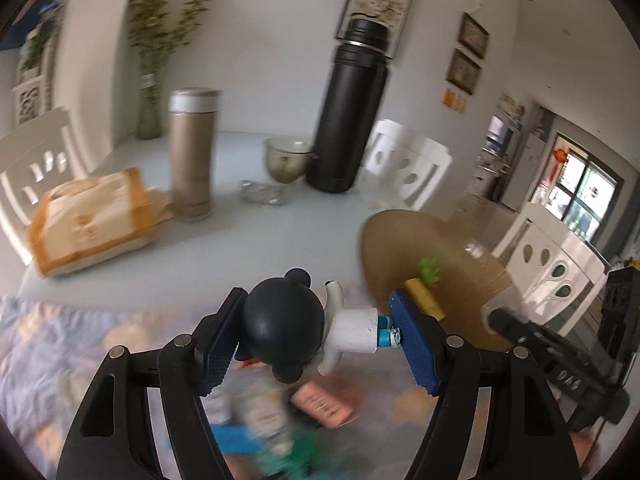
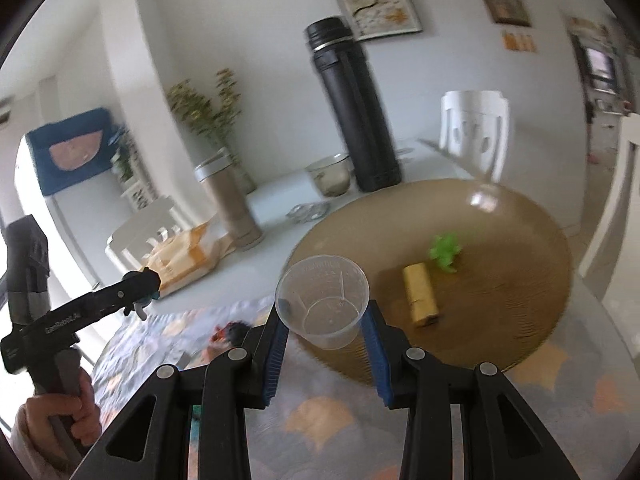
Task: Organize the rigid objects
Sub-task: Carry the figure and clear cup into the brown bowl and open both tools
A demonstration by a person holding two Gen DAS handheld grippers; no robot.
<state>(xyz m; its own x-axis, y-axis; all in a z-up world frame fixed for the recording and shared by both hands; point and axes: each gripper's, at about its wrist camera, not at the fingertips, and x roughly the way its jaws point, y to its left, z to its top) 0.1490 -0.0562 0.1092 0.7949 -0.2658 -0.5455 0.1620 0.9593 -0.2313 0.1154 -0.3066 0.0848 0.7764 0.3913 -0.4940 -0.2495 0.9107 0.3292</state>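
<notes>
My left gripper [image 1: 316,336] is shut on a black-and-white cartoon figurine [image 1: 304,332], lifted above a patterned cloth [image 1: 60,352]. Its blue pads press the black head on one side and the feet on the other. In the right wrist view my right gripper [image 2: 324,340] is shut on a clear plastic measuring cup [image 2: 322,300], held upright near the edge of a round brown mat [image 2: 500,292]. On that mat lie a yellow block [image 2: 420,294] and a green toy [image 2: 444,252]. The left gripper [image 2: 144,284] shows at the left, with a hand [image 2: 60,420] on its handle.
A tall black flask [image 1: 352,112], a tan thermos [image 1: 192,152], a glass bowl [image 1: 286,158], a tissue pack [image 1: 88,220] and a vase of flowers [image 1: 150,116] stand on the table behind. Pink and blue items [image 1: 320,400] lie blurred on the cloth. White chairs [image 1: 552,268] ring the table.
</notes>
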